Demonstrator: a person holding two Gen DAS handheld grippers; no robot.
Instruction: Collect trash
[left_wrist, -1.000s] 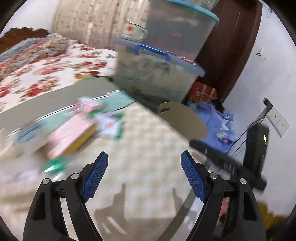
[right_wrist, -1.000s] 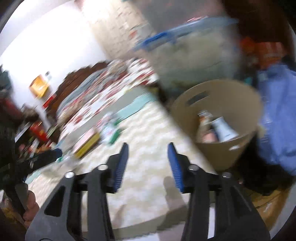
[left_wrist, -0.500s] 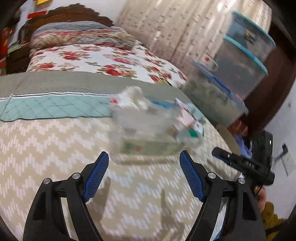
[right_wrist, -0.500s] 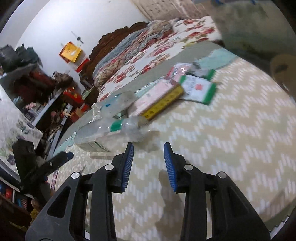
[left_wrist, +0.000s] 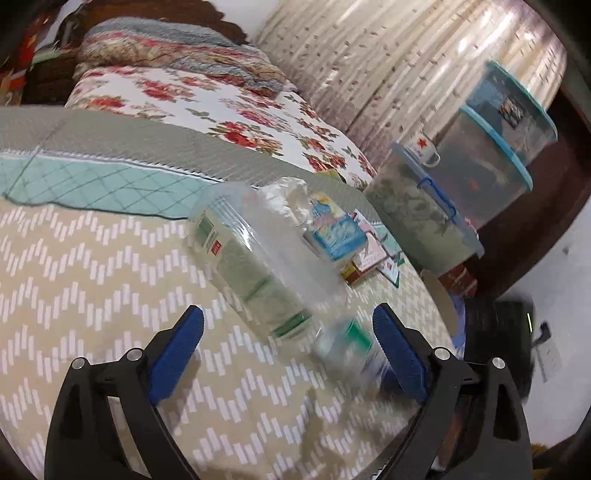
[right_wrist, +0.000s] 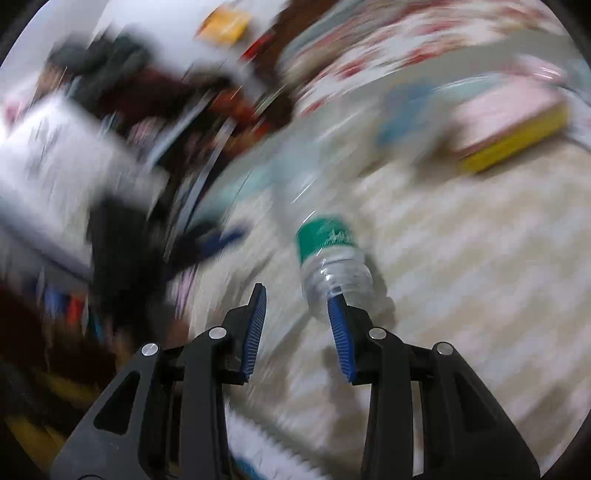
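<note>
Two clear plastic bottles (left_wrist: 258, 254) on one zigzag blanket (left_wrist: 92, 266); left tool (left_wrist: 288, 343) opening, right tool (right_wrist: 297, 319) apart, both empty.

Bottle (left_wrist: 258, 258): clear thin plastic, glossy, ribbed; green label band. Small bottle (right_wrist: 334, 266): clear glossy plastic, ridged near end. Bedspread (left_wrist: 92, 277): matt quilted cloth, zigzag weave. Far quilt (left_wrist: 207, 99): floral cloth. Storage tubs (left_wrist: 480, 177) far right: translucent plastic, blue rims. Left gripper (left_wrist: 288, 354) pads: blue ribbed rubbery, arms matt black plastic w/ metal rivets.
</note>
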